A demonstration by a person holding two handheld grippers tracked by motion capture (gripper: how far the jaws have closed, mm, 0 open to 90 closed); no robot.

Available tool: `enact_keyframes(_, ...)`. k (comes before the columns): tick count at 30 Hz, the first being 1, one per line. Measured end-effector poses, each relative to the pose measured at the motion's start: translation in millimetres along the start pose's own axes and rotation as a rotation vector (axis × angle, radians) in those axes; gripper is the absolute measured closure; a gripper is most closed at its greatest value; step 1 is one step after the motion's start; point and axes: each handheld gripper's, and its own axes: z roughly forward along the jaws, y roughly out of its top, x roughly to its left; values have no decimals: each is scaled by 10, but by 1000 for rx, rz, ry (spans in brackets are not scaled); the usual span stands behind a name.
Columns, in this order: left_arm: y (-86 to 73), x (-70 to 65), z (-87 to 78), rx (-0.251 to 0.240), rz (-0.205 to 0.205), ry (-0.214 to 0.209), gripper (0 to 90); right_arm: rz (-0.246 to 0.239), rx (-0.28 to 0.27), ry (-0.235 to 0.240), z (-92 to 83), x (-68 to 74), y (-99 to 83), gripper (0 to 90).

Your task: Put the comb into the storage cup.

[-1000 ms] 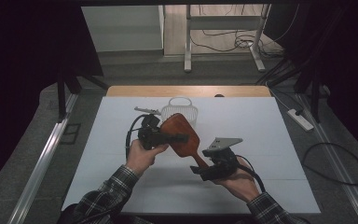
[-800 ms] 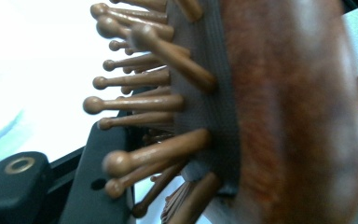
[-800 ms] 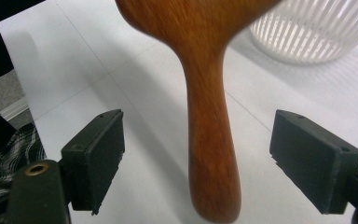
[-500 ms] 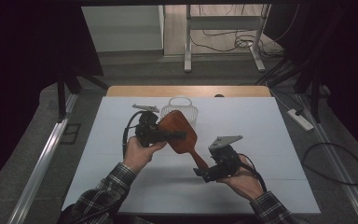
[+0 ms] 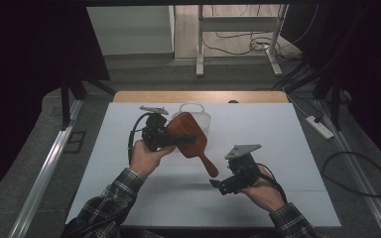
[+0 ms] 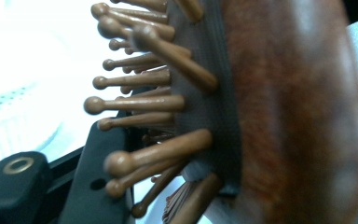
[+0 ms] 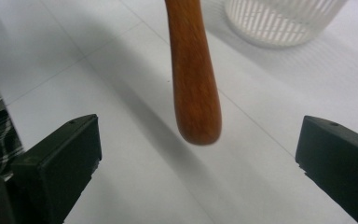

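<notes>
A person holds a wooden hairbrush [image 5: 188, 135] above the white counter [image 5: 287, 129], its broad head clamped in the jaws of the left gripper [image 5: 171, 139], which the left hand [image 5: 146, 157] carries near the counter's far edge, left of the middle. In the left gripper view the brush's round-tipped wooden pins [image 6: 140, 102] stick out sideways from a grey pad, with the reddish-brown back [image 6: 289, 112] to the right (all of it very close and somewhat blurred). The handle [image 5: 209, 166] slopes down toward the near right, its end hanging free in the air.

The right gripper [image 5: 218, 186], held in the right hand [image 5: 263, 191] nearer the counter's near edge, has its jaws spread wide; in the right gripper view the handle's rounded tip [image 7: 198, 126] hangs between them, touching neither. A white slatted basket [image 5: 198, 114] stands on the counter just behind the brush, close to the far edge.
</notes>
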Motion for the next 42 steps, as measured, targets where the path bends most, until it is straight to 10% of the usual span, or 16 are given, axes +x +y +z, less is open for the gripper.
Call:
enact_keyframes(19, 178, 132, -177, -25, -21, 56, 564, 68, -27, -76, -82, -98, -34, 6)
enact_keyframes(42, 458, 246, -415, -58, -42, 120, 563, 15, -23, -96, -327, -170, -311, 0)
